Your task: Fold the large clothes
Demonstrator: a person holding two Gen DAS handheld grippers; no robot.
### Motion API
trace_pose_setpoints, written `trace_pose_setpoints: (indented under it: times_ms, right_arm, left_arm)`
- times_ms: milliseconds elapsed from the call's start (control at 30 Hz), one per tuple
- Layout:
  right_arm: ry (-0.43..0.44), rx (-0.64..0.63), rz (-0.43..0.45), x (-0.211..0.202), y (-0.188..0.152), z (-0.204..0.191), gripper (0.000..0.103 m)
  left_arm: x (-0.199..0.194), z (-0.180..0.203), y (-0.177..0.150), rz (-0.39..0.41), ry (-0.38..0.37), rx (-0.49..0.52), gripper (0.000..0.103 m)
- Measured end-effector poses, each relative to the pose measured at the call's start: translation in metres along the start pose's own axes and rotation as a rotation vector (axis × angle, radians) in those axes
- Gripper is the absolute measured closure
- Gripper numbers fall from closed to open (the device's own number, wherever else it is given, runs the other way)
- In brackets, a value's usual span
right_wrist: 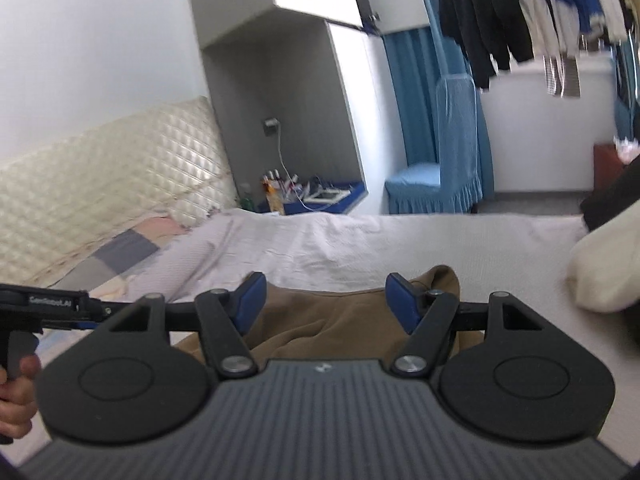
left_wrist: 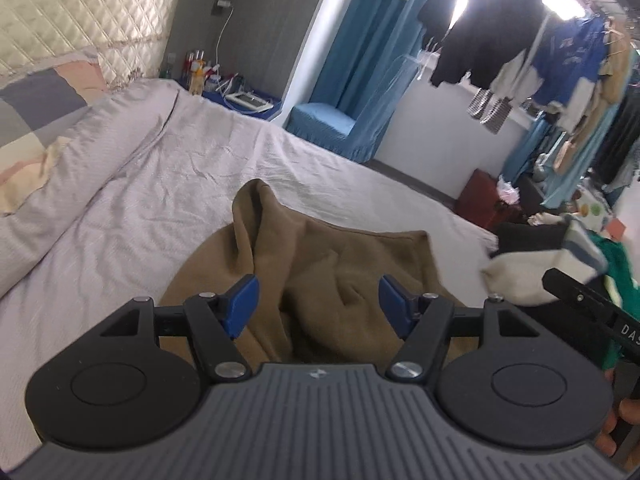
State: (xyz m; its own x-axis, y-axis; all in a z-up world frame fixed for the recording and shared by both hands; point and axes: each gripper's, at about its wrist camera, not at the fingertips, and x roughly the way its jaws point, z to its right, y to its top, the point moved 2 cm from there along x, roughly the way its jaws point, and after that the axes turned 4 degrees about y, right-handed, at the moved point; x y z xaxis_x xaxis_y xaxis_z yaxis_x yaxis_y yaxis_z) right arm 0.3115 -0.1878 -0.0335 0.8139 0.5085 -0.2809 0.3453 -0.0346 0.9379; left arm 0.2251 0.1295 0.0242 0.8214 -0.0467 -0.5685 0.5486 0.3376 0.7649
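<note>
Brown garment [left_wrist: 320, 272] bunched on bed directly ahead of my left gripper [left_wrist: 318, 300], near edge passing under both tools; my right gripper [right_wrist: 326, 300] over its right part. Cream-and-black clothes pile [left_wrist: 532, 264] right of it. Bare sheet [left_wrist: 168, 168] left and far; pillow [left_wrist: 36, 128] far left. Both grippers wide open, blue pads gripping nothing.

Left gripper [left_wrist: 318, 300] and right gripper [right_wrist: 326, 300] both show blue pads [left_wrist: 242, 304] on black linkage arms, silver screws, round black discs and a ribbed grey body; bare fingers [right_wrist: 16, 404] wrap one handle.
</note>
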Motion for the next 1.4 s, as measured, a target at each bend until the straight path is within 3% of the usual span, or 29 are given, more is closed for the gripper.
trace_pose_setpoints:
  times_ms: [233,433,700,1067,1167,1233,1267,1300,1400]
  right_arm:
    - [-0.028,-0.040,-0.004,-0.084,-0.023,-0.043,0.034]
    - [-0.042,-0.018,-0.031,-0.132,-0.070,-0.055,0.034]
    - [-0.041,-0.002,-0.118,-0.158,-0.124,-0.064,0.034]
    - [-0.018,0.042,-0.192,-0.152,-0.160,-0.072,0.034]
    - [-0.045,0.024,-0.211,-0.142,-0.167,-0.074,0.034]
    - [-0.067,0.021,-0.229,-0.135,-0.173,-0.071,0.034]
    - [-0.080,0.024,-0.241,-0.131,-0.176,-0.069,0.034]
    - [-0.093,0.030,-0.255,-0.127,-0.178,-0.066,0.034]
    - [-0.117,0.065,-0.283,-0.119,-0.184,-0.056,0.034]
  left_arm:
    - [-0.093,0.017,-0.076,-0.020,-0.002,0.001,0.032]
    - [-0.126,0.013,-0.155,-0.062,-0.005,-0.034,0.032]
    - [-0.133,0.007,-0.224,-0.071,0.053,-0.034,0.032]
    - [-0.105,0.007,-0.255,-0.056,0.156,-0.033,0.033]
    - [-0.095,0.012,-0.256,-0.054,0.226,0.036,0.050]
    - [-0.093,0.012,-0.256,-0.045,0.231,0.047,0.064]
    - [-0.094,0.010,-0.254,-0.042,0.224,0.036,0.069]
    - [-0.097,0.007,-0.252,-0.034,0.219,0.022,0.083]
    - [-0.117,-0.015,-0.240,0.004,0.171,-0.098,0.089]
